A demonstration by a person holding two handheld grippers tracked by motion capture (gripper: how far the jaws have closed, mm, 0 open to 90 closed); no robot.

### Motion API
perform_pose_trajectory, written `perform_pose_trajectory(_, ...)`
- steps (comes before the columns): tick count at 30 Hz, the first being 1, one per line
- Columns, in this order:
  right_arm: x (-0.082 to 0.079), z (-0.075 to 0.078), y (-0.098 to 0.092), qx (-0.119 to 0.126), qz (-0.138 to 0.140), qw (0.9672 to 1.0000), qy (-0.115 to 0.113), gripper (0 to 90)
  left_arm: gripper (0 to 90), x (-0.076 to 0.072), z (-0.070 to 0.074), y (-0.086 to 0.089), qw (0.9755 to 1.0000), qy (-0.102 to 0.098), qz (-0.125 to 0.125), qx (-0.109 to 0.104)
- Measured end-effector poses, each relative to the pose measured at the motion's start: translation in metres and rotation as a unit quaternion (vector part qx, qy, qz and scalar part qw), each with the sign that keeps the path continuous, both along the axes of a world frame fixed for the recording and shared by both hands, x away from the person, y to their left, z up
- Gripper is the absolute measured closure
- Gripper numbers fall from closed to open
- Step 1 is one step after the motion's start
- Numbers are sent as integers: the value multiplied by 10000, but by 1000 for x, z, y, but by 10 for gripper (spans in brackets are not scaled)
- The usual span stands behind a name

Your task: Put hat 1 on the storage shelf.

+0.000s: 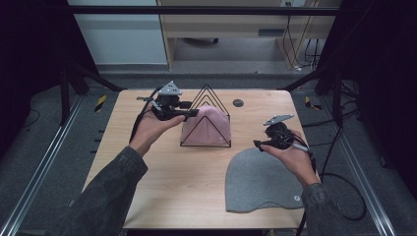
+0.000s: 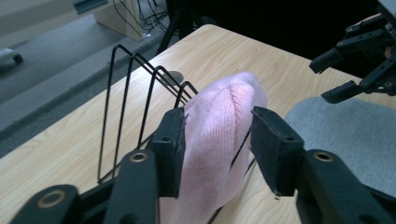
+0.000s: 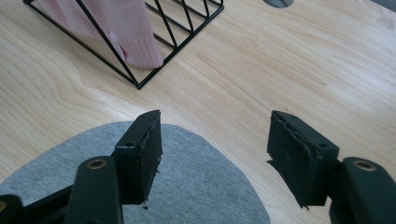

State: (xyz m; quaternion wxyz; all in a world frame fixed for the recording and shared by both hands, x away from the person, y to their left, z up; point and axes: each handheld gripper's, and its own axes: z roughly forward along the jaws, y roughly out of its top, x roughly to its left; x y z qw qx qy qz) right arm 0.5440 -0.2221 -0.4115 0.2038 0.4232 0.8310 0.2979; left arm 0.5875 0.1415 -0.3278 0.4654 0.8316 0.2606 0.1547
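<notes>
Pink hat point(image 1: 209, 127) draped on wire rack point(image 1: 206, 101) | left tongs point(image 2: 217, 140) open astride it | right tongs point(image 3: 215, 154) open, empty, above grey hat point(image 3: 196, 186)

We see bare counter point(image 1: 147, 196) along its left edge and near-left corner; the wire rack point(image 1: 206, 118) blocks mid-counter, the grey hat point(image 1: 260, 182) covers the near-right corner.

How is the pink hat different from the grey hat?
The pink hat is draped over the black wire rack and stands up in a peak; the grey hat lies flat on the table. The pink hat sits near the table's middle, the grey hat close to the front right edge. The left gripper has its open jaws on either side of the pink hat; the right gripper hovers open above the grey hat. Both look like soft beanies.
</notes>
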Motion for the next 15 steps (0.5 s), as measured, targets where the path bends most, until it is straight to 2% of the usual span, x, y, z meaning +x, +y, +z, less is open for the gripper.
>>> perform_pose_trajectory(5,0,-2,-2,25,-41,10000,16,318,480,-7,2,4,9997,-138,75,171)
perform_pose_trajectory(12,1,-11,-10,81,-130,9997,202,237,300,-21,-4,14,9995,-96,201,233)
perform_pose_trajectory(15,1,-17,-16,151,-161,9992,337,224,226,-31,-12,21,9992,-85,256,282)
